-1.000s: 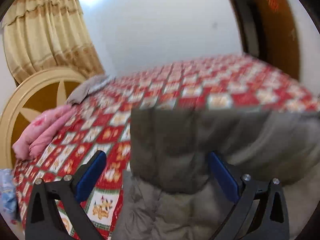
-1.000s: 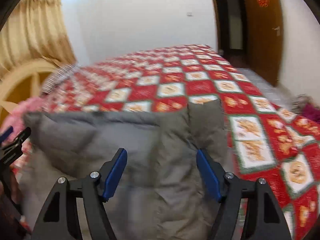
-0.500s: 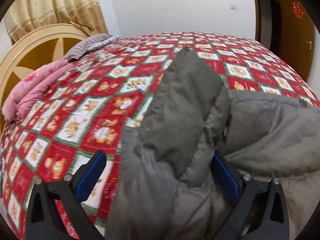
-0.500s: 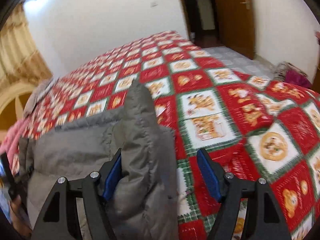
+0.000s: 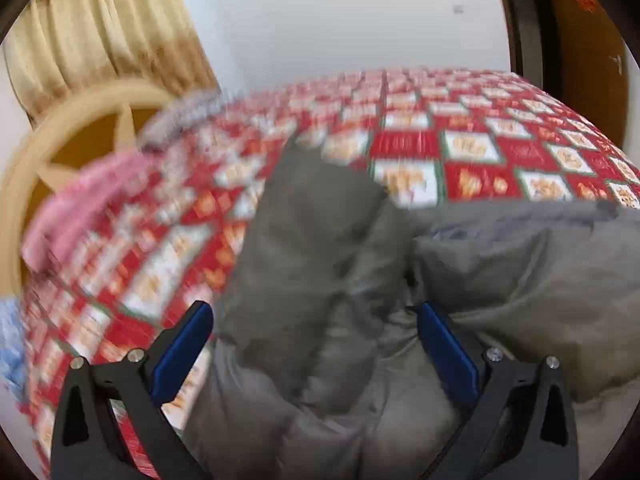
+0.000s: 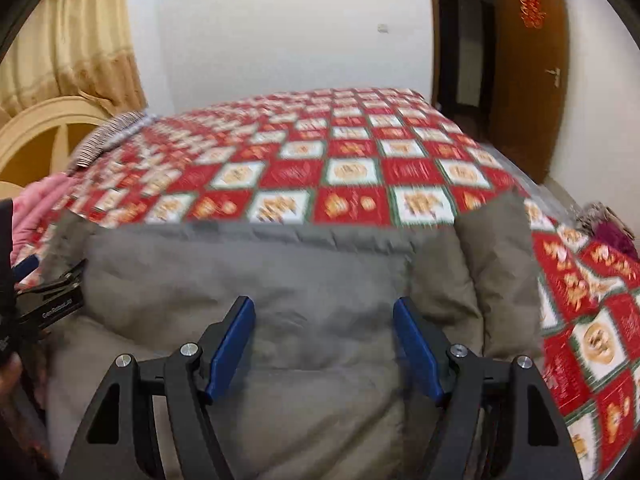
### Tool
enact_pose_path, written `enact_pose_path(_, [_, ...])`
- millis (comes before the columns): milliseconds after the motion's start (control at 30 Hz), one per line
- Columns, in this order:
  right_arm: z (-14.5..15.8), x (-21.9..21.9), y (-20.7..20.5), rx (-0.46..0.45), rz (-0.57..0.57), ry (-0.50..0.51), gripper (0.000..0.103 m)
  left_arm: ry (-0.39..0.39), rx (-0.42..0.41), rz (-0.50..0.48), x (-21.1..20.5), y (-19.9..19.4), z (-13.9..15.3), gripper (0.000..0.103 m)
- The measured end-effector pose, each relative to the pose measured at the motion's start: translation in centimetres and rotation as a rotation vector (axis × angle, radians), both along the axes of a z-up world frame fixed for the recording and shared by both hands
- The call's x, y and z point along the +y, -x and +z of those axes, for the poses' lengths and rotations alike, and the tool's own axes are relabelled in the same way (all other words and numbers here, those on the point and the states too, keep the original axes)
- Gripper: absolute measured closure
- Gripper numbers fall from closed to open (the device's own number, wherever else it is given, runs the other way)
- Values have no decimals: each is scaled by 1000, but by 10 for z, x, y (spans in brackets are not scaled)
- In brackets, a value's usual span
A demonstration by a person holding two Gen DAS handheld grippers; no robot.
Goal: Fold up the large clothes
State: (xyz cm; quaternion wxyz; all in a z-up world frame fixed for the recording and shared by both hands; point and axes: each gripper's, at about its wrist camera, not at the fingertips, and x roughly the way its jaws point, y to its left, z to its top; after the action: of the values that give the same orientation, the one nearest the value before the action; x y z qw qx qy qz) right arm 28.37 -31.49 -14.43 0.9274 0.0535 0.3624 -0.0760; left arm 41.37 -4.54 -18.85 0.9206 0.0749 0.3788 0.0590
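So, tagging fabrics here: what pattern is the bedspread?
Red and white checks with orange motifs and green borders on the bedspread; clearest in the right wrist view.

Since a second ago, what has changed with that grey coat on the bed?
The grey coat was hanging up in front of both cameras; now it lies lowered onto the red patterned bedspread, one sleeve flopped forward. The right tool swung aside and back over the coat's body. Both tools stay wide open, the left tool astride the sleeve.
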Motion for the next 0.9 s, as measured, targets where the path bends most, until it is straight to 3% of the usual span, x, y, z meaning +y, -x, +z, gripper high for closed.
enact_pose_path(133, [-14,-11,1,4,-17,-29,32,185,71,27,32,-12,-13,0])
enact_pose_path(200, [-15,-18,-1,-3,-37,-5,32,206,82,31,33,-10,-16,0])
enact_pose_path(433, [-34,-26,-11,31,-40,-24,32,123,108,29,16,-11,-22,0])
enact_pose_path(900, [-53,-18,-28,124,-29,30,32,116,143,36,17,-17,-27,0])
